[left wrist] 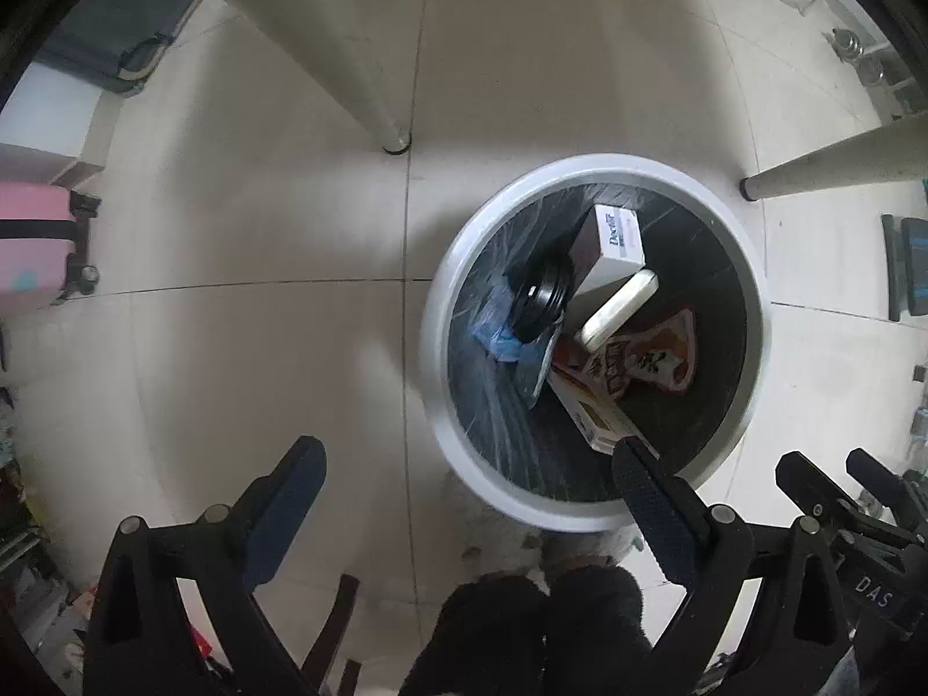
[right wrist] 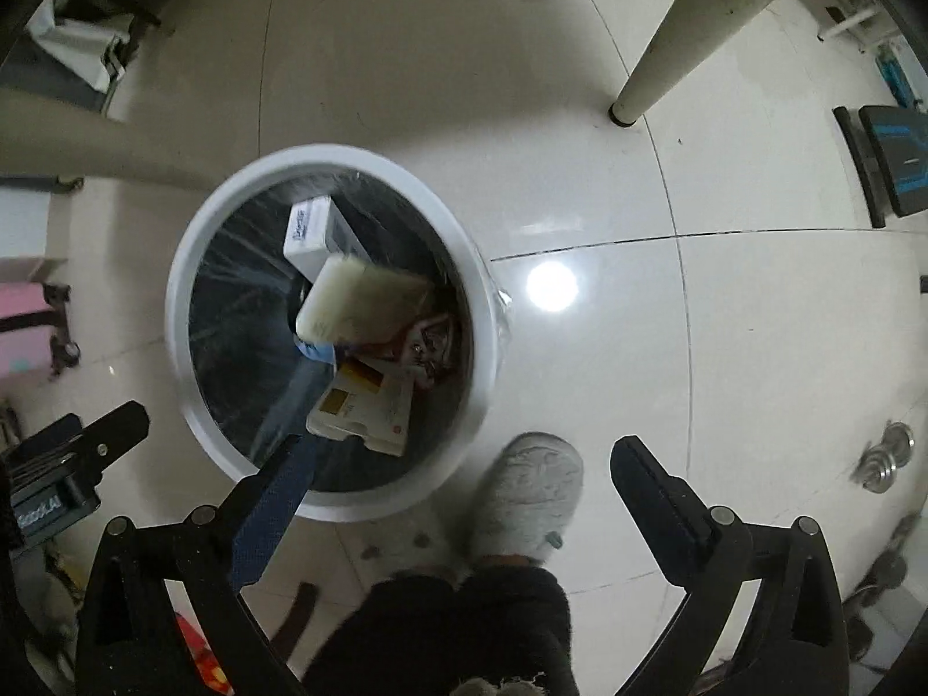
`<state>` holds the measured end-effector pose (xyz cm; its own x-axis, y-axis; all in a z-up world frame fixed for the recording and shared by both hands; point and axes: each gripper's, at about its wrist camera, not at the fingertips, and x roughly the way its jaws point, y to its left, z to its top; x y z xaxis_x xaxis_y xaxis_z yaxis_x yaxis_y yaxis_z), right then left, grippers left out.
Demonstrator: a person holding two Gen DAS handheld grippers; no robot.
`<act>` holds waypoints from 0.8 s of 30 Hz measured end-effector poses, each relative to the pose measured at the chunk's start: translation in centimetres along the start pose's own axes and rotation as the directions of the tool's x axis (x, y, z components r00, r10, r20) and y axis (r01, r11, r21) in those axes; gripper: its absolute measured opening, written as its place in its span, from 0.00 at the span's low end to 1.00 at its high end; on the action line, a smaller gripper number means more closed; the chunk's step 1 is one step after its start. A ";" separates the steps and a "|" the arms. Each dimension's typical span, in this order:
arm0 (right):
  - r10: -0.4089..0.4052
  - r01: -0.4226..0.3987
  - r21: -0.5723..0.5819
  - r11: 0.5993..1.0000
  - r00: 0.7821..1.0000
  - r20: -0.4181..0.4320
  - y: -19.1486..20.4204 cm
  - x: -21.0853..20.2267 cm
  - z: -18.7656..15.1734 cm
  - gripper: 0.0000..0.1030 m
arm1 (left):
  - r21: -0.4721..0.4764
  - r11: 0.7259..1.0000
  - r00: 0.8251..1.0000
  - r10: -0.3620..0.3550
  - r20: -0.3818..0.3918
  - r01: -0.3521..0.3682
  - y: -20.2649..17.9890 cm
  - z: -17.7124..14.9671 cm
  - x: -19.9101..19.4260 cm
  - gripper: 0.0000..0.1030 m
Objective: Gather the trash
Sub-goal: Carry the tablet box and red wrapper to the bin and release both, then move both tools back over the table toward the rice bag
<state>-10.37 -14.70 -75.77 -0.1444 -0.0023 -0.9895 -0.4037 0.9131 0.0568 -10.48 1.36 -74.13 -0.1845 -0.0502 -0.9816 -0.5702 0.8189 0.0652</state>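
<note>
A round white trash bin [left wrist: 441, 301] with a dark liner stands on the tiled floor; it also shows in the right wrist view [right wrist: 174, 301]. Inside lie a white carton [left wrist: 617, 238], a black round lid [left wrist: 539, 301], a pale block [left wrist: 620, 307], an orange snack bag [left wrist: 649, 359] and a flat box [left wrist: 586, 412]. In the right wrist view the pale block [right wrist: 362, 301] looks blurred over the bin. My left gripper [left wrist: 470, 481] is open and empty above the bin's near edge. My right gripper [right wrist: 458, 470] is open and empty, with the bin under its left finger.
Table legs [left wrist: 348, 58] [right wrist: 667, 40] stand on the floor behind the bin. A grey slipper [right wrist: 528, 493] and dark trouser legs are below the grippers. A pink suitcase [left wrist: 35, 243] stands at the left. A dark device [right wrist: 893, 156] lies at the right.
</note>
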 end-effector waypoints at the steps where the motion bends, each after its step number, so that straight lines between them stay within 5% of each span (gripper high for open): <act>1: -0.009 0.009 -0.003 1.000 1.000 0.000 0.1 -0.1 -0.2 1.00 | 0.001 1.000 1.000 0.001 0.000 -0.001 0.6 -0.5 0.1 0.98; 12: -0.018 0.019 -0.011 1.000 1.000 0.025 0.0 -5.4 -1.8 1.00 | 0.007 1.000 0.999 0.015 0.040 -0.015 1.3 -3.6 -5.7 0.98; 24: -0.012 0.013 -0.016 1.000 0.994 0.109 0.8 -20.4 -6.1 1.00 | -0.010 0.999 0.994 -0.037 0.105 0.038 1.8 -7.7 -18.2 0.98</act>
<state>-13.25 -16.42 -54.76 -0.0407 0.0313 -0.9987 -0.4199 0.9064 0.0455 -14.37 -0.64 -54.73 -0.0781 -0.0196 -0.9968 -0.5845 0.8109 0.0299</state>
